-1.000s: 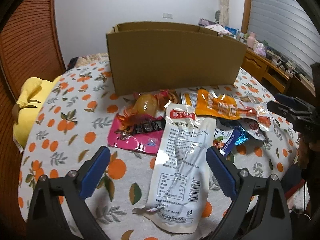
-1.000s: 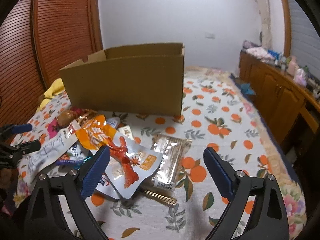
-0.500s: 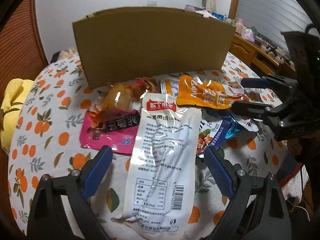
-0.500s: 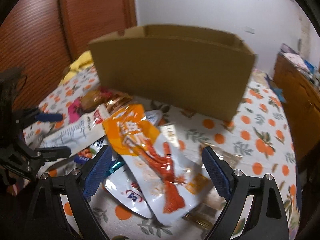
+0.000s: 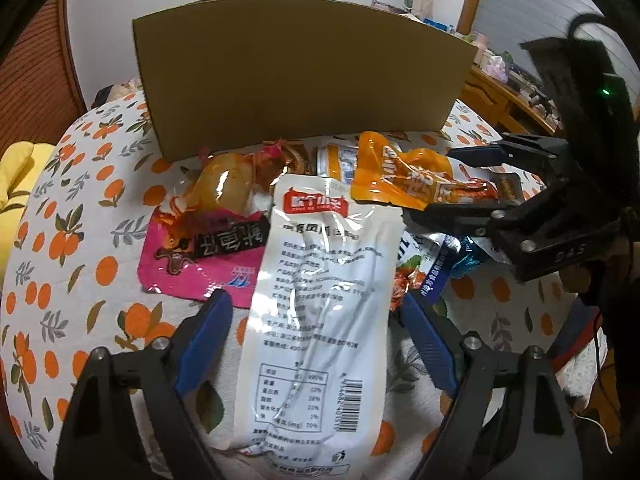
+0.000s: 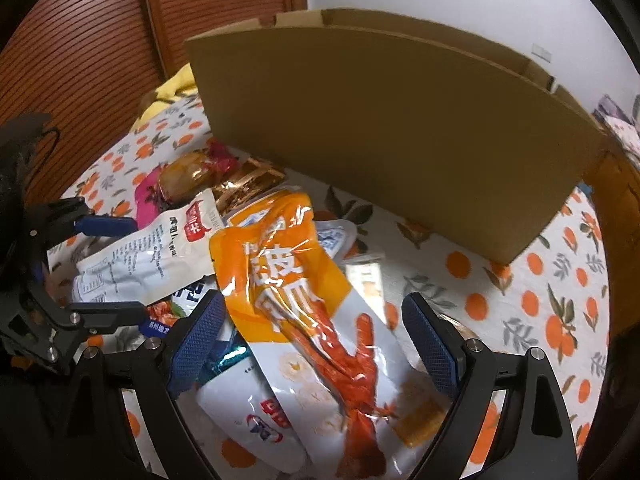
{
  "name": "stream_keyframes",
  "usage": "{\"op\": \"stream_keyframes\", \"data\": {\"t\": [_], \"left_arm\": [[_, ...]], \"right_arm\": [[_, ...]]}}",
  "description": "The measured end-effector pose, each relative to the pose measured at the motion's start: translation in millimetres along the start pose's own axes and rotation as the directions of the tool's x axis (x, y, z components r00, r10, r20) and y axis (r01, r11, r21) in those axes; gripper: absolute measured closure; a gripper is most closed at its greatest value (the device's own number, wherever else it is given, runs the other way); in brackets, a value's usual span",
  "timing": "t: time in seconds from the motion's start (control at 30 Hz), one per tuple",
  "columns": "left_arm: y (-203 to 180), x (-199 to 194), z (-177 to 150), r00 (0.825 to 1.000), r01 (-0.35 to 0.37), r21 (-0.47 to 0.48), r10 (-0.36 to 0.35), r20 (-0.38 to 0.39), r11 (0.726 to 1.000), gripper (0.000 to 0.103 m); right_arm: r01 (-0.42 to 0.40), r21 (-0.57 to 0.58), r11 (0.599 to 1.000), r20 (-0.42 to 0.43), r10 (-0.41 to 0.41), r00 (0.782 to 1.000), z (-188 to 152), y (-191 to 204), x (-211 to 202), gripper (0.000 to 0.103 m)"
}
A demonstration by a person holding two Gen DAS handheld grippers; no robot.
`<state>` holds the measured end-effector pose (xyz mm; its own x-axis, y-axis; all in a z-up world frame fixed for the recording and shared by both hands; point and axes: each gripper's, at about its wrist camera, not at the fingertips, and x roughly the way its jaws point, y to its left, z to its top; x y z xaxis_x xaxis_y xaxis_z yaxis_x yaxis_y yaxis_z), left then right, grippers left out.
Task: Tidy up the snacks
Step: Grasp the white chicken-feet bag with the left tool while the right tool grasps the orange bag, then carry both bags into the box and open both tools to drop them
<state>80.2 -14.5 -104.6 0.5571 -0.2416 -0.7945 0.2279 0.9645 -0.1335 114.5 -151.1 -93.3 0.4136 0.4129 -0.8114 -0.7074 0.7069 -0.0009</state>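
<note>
A heap of snack packets lies on the orange-print tablecloth (image 5: 80,240) in front of an upright cardboard box (image 5: 300,80) (image 6: 400,140). A long white packet (image 5: 320,300) (image 6: 160,248) lies between the blue pads of my left gripper (image 5: 312,300) (image 6: 128,268). The jaws are closing, with a gap still showing at the left pad. My right gripper (image 6: 312,308) (image 5: 444,184) stands open astride an orange-and-white packet (image 6: 288,280) (image 5: 400,176), its pads apart from it.
A pink packet (image 5: 192,264), an amber-wrapped snack (image 5: 224,192) and small blue packets (image 5: 440,276) lie around the white one. More packets sit under the orange one (image 6: 256,420). A yellow cloth (image 5: 16,176) lies at the table's left edge. Wooden furniture (image 5: 500,92) stands at the right.
My left gripper has tipped down over the white packet and its jaws have narrowed. My right gripper swung left, from the clear wrapper to over the orange packet, close beside the left one.
</note>
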Motion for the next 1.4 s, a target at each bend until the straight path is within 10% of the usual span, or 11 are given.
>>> {"op": "stream_keyframes", "data": {"t": [0.3, 0.43, 0.67, 1.4], "left_arm": [[-2.5, -2.4, -1.8, 1.000, -0.014, 0.043, 0.013, 0.018, 0.999, 0.040], [0.3, -6.6, -4.8, 1.000, -0.006, 0.032, 0.005, 0.030, 0.999, 0.042], [4.9, -14.5, -10.6, 0.997, -0.001, 0.004, 0.001, 0.074, 1.000, 0.043], [12.7, -54.6, 26.3, 0.977, -0.007, 0.001, 0.006, 0.212, 1.000, 0.043]], "right_arm": [[-0.025, 0.018, 1.000, -0.017, 0.026, 1.000, -2.6, -3.8, 5.6, 0.018], [-0.021, 0.024, 0.999, -0.017, 0.022, 1.000, -3.7, -8.9, 1.6, 0.042], [-0.030, 0.024, 0.999, 0.004, 0.030, 1.000, -6.4, -7.0, -6.4, 0.051], [-0.004, 0.051, 0.999, 0.158, -0.004, 0.987, -15.0, -10.2, -64.5, 0.053]]}}
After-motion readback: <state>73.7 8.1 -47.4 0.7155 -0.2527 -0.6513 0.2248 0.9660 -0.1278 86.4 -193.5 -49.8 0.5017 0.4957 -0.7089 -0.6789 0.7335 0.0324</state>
